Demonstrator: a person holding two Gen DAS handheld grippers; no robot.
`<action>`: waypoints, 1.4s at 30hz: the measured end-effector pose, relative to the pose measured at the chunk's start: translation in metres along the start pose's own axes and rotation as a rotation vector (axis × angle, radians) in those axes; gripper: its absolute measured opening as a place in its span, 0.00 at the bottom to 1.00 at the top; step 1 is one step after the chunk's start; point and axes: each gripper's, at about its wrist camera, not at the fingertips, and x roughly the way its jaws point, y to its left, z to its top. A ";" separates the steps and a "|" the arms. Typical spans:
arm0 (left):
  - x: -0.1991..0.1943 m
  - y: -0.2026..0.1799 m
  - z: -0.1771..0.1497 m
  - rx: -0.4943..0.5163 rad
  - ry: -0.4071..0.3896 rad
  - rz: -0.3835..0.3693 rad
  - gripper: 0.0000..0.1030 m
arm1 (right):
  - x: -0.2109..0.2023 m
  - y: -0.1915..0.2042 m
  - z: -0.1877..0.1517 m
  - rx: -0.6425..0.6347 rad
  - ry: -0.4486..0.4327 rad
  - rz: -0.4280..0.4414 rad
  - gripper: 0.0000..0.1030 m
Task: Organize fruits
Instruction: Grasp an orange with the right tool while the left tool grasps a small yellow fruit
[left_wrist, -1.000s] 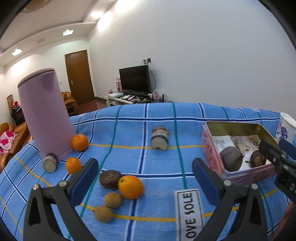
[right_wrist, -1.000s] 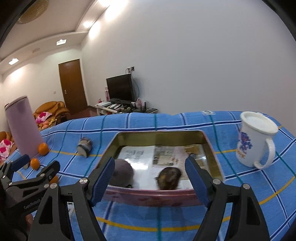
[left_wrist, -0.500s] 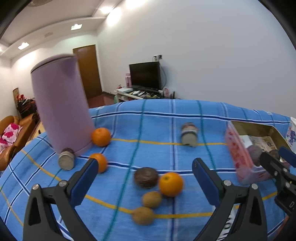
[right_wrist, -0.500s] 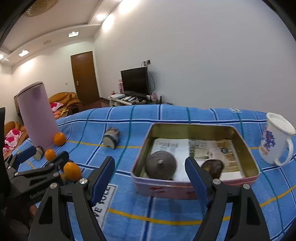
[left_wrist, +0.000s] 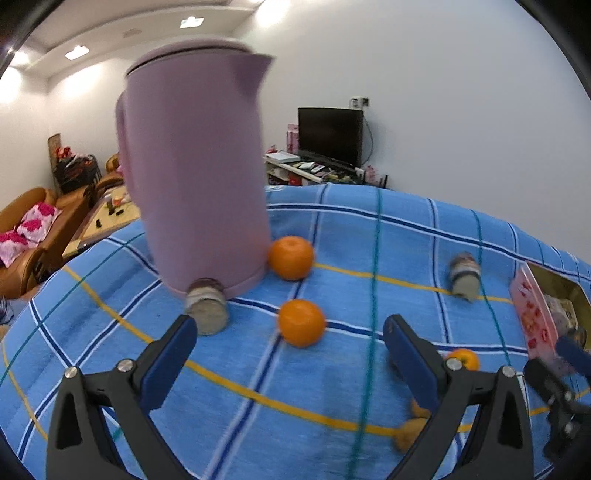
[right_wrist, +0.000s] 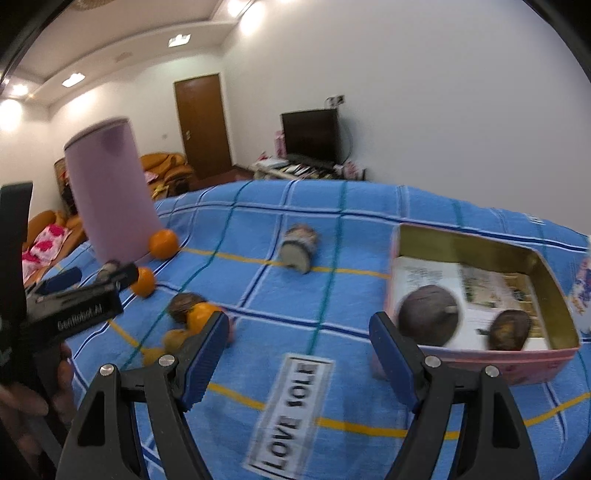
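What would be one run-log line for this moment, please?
left tongs: open, empty, facing orange | right tongs: open, empty | tin box: two dark fruits inside | step: fruit pick not started

each tool is a black plastic frame that forks into two arms, tipped with flat dark blue pads and fixed with silver screws: the left tool (left_wrist: 290, 347) and the right tool (right_wrist: 297, 339). white "genrobot.ai" lettering marks a black housing at left in the right wrist view.
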 end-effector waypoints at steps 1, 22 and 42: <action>0.001 0.006 0.001 -0.009 -0.001 0.001 1.00 | 0.004 0.005 0.000 -0.003 0.012 0.015 0.77; -0.012 0.008 0.000 0.171 0.006 -0.185 0.99 | 0.070 0.036 0.005 0.130 0.233 0.238 0.40; -0.007 -0.059 -0.033 0.494 0.148 -0.490 0.67 | -0.005 -0.008 -0.007 0.120 0.075 0.183 0.39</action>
